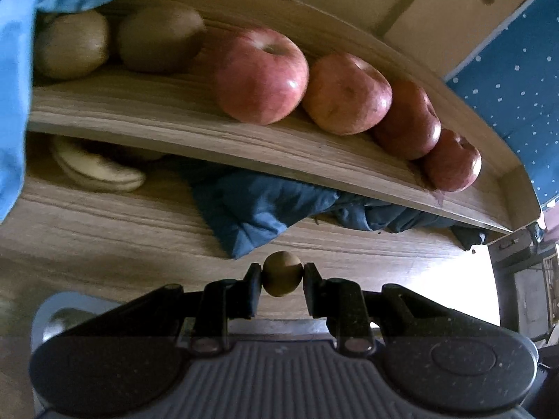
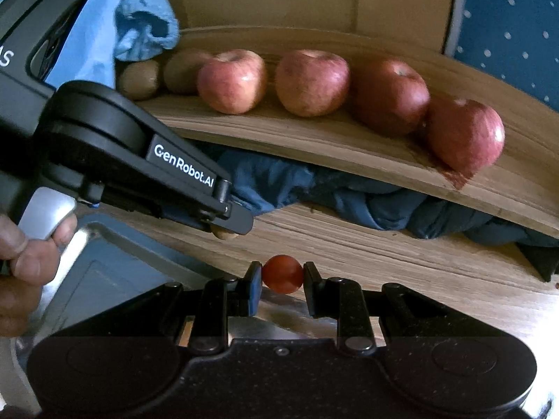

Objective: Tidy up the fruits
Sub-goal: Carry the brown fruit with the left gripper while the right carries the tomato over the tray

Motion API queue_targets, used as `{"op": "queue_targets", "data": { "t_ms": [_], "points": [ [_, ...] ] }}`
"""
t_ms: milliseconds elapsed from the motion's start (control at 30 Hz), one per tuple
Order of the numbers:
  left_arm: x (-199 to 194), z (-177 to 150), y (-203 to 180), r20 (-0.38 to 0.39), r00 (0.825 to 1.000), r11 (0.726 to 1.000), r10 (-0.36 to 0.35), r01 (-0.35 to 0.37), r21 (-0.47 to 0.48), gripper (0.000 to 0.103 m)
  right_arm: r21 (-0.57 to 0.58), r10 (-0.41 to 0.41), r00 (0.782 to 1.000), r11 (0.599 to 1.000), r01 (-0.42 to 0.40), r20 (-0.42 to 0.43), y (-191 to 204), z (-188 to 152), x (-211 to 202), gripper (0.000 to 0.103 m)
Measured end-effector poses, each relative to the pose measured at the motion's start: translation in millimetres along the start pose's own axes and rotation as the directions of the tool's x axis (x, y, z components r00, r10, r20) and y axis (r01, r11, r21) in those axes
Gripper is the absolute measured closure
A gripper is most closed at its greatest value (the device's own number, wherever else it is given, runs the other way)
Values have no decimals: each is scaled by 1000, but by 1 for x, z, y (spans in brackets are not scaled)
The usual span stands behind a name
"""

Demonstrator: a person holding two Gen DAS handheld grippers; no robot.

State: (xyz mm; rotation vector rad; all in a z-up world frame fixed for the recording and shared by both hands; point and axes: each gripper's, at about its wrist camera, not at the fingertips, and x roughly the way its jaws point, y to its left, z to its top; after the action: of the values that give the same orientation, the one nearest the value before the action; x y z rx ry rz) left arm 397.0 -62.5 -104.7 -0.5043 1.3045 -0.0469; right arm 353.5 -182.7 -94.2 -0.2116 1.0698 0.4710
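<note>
Woodgrain everywhere: we see a raised wooden shelf over a wooden tabletop, plain beige wall behind, blue dotted fabric at 2 o'clock. On the shelf, four red apples run in a row toward 3 o'clock, with two kiwis at 10 o'clock beside a light blue cloth. Dark blue quilted cloth is bunched under the shelf; a pale shoe sits there at 9 o'clock. Our left gripper has its jaws nearly closed on a small brownish-green fruit, held over the tabletop. Right gripper is likewise pinched on a small red fruit. A metal tray lies at 8 o'clock in the right view, a hand on the left gripper's trigger
</note>
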Motion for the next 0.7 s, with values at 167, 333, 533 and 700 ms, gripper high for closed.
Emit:
{"op": "queue_targets", "data": {
  "t_ms": [167, 333, 533, 700],
  "points": [
    [-17, -6, 13, 25, 999, 999, 23, -23, -28, 75, -34, 28, 1000, 999, -27, 11, 14, -1, -5, 76],
    [-30, -12, 24, 40, 998, 998, 44, -42, -51, 75, -66, 50, 999, 997, -49, 17, 29, -7, -8, 76],
    [-39, -21, 31, 49, 997, 996, 63, -60, -69, 75, -97, 76, 997, 993, -74, 18, 45, -14, -10, 76],
    [-48, -30, 40, 56, 995, 994, 80, -75, -85, 75, -122, 100, 995, 988, -98, 15, 58, -14, -11, 76]
  ]
}}
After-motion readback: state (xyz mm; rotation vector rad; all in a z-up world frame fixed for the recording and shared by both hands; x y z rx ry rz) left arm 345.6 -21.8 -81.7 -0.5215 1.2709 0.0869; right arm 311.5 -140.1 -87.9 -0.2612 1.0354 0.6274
